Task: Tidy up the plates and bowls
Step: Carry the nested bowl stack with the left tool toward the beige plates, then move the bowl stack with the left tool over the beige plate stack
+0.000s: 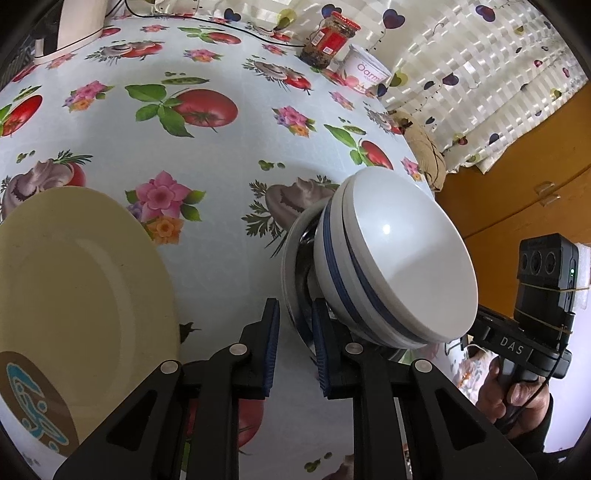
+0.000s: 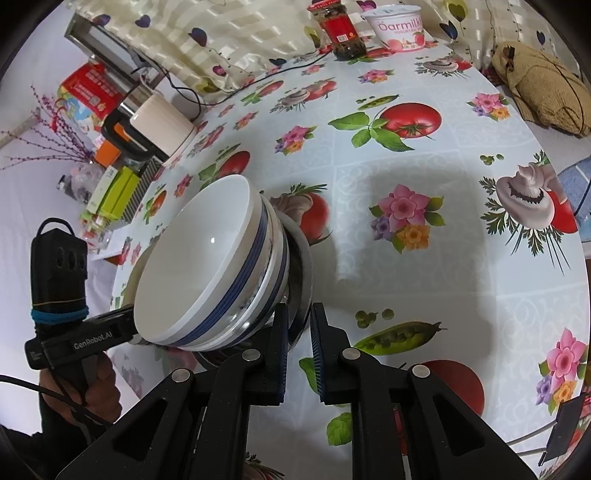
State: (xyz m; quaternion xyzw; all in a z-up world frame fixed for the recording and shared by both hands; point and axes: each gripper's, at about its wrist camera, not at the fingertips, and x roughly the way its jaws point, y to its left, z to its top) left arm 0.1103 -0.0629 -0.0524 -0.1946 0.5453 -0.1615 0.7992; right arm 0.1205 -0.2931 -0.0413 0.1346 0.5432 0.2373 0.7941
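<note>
A stack of bowls sits near the middle of the table, between the two claws: two white bowls with dark blue bands around their outer walls, nested one inside the other, resting in a shiny metal dish whose rim rings them from below. The inside of the top bowl is plain glossy white with a small bright glint. In both fisheye views the stack appears strongly tilted, its mouth facing toward the edge of the picture and its base toward the table's middle; whether it is truly tipped or only bent by the lens cannot be told. The left claw has its blue pads nearly together on the metal dish's rim, which passes between them. The right claw stands likewise on the opposite side, its jaws pinched close with that same rim running into the narrow gap. To the left of the stack lies a cream plate, flat on the flowered tablecloth, just beside a brown-and-blue patterned dish. At the table's far edge stand a red-capped jar and a yoghurt tub, side by side, before a heart-print curtain.
</note>
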